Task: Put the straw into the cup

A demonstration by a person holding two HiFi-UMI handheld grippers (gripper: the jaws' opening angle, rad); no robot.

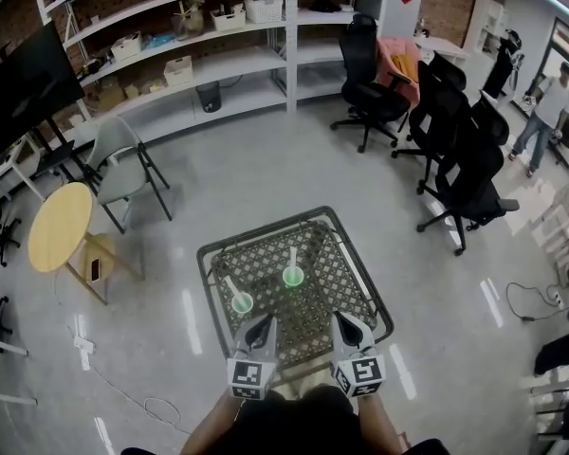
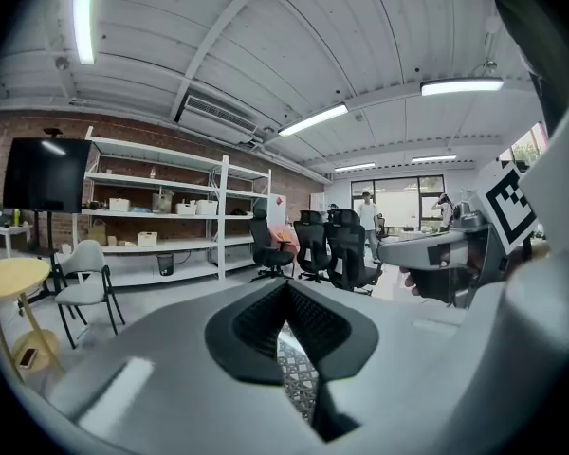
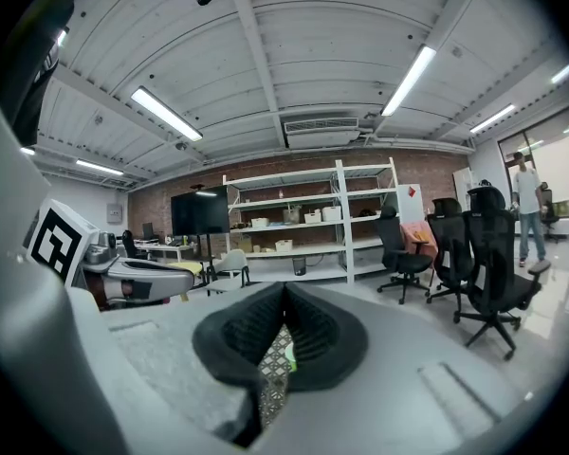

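Left tongs (image 1: 262, 320), right tongs (image 1: 345, 318), lattice table (image 1: 338, 269), shelves (image 1: 218, 64)

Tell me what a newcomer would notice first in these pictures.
Two green cups, each with a white straw in it, stand out on the dark lattice table at the middle of the head view. At its near edge the left gripper and right gripper sit side by side, both shut and empty. Black office chairs crowd the right.
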